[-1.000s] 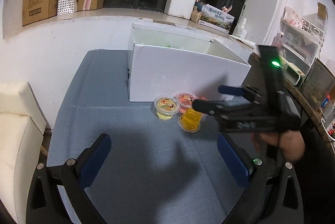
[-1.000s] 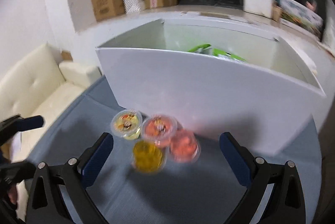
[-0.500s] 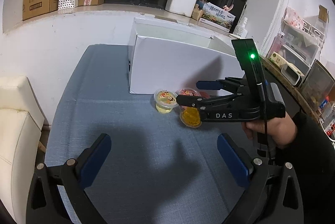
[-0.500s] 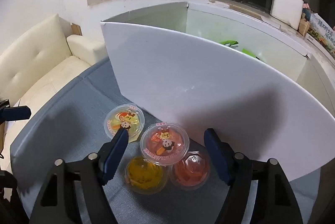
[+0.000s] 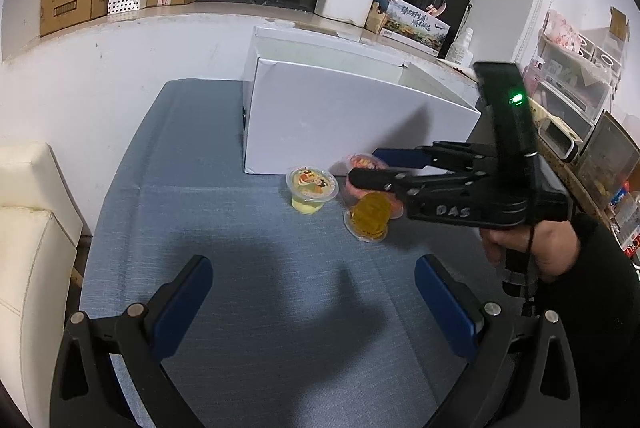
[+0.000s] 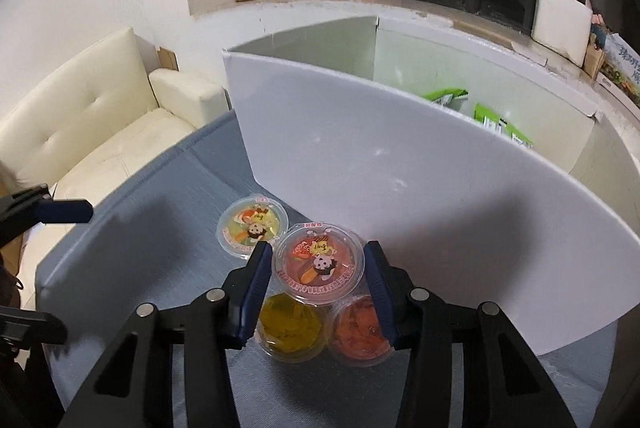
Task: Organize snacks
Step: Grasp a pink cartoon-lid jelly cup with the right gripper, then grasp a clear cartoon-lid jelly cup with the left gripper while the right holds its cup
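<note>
Right tongs (image 6: 318, 280) narrowed, left tongs (image 5: 312, 292) wide.

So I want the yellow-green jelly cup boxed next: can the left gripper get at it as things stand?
Probably yes. The left gripper is open, and only bare tablecloth lies between it and the yellow-green jelly cup. The right gripper sits beside that cup, around the red jelly cup.

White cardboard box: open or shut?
Open. The white cardboard box has no lid on top; green snack packets show inside.

Blk gripper (image 5: 374, 168) w/ blue pads, "DAS" mark, green LED
</note>
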Motion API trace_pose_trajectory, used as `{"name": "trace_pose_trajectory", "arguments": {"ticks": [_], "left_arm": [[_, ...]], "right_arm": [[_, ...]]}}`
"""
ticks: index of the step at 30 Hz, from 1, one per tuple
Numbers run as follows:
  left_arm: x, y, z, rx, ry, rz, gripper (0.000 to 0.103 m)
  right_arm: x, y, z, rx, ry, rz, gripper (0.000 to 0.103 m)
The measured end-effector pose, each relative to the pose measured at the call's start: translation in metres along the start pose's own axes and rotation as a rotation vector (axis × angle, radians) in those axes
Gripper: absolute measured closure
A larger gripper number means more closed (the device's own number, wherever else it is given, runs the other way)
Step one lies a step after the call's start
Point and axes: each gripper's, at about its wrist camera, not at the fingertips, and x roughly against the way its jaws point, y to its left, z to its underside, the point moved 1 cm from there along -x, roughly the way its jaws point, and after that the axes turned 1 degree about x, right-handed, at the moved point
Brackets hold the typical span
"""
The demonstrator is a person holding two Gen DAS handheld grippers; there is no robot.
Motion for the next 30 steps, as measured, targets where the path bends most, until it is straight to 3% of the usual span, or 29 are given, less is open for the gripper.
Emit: {"name": "trace_pose_trajectory", "arguments": {"ticks": [10, 21, 26, 28, 30], "left_arm": [[-0.040, 0.003, -0.032, 0.037, 0.015, 0.007, 0.000], [-0.105, -0.017, -0.064, 0.053, 0.080, -0.088, 0.002], [-0.118, -0.019, -0.062, 0.017, 0.117, -0.160, 0.042], [-0.120, -0.020, -0.060, 0.003, 0.129, -0.174, 0.051], [-0.118, -0.020, -0.059, 0.004, 0.124, -0.166, 0.051]], "right_arm": [[0.071, 0.003, 0.009, -0.098, -0.101, 0.000, 0.052], [0.113, -0.020, 0.048, -0.245, -0.141, 0.031, 0.052], [0.114, -0.023, 0.057, -0.267, -0.140, 0.024, 0.052], [0.114, -0.022, 0.058, -0.269, -0.139, 0.023, 0.052], [0.114, -0.023, 0.059, -0.282, -0.142, 0.008, 0.052]]}}
